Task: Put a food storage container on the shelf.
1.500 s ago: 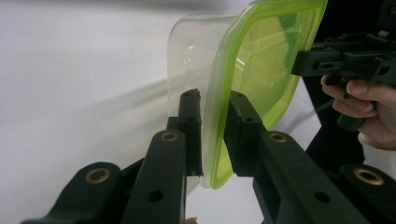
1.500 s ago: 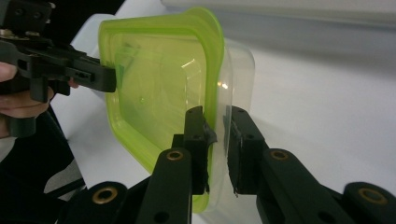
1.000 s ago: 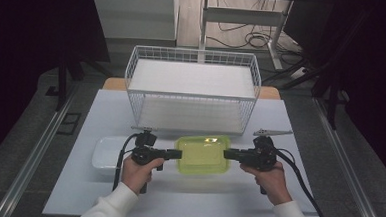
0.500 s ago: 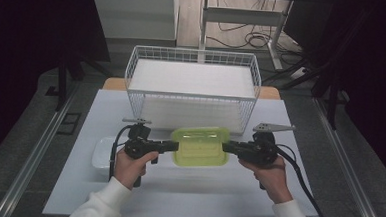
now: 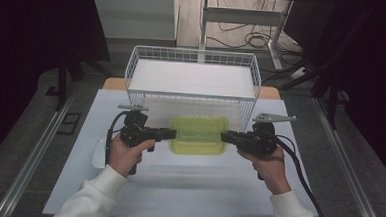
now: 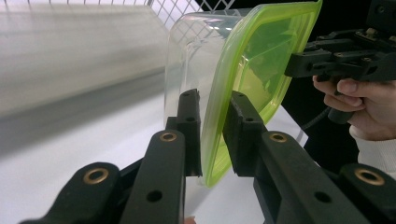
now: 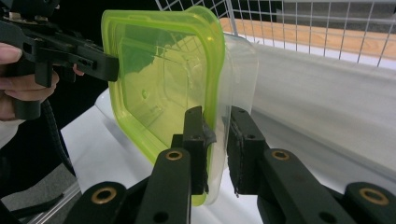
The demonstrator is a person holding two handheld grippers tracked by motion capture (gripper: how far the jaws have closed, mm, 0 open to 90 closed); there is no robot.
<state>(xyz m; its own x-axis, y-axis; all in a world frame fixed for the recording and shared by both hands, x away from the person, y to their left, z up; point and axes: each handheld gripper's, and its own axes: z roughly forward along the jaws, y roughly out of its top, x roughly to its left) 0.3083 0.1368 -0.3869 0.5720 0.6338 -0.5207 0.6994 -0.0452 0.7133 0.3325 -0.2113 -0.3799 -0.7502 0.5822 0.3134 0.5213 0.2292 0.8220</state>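
Hands level, left claw [image 5: 172, 133] and right claw [image 5: 225, 136] pinching container [image 5: 198, 134] ends.

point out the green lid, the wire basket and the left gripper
green lid [image 5: 199, 134], high view, middle of its top face
wire basket [image 5: 191, 95], high view, top rail of its near wall
left gripper [image 6: 212, 135], left gripper view, gap between its jaws where the lid's edge sits

Lime-green lid [image 5: 200, 130] on clear container [image 7: 240, 70], white wire basket [image 5: 193, 58], black grippers
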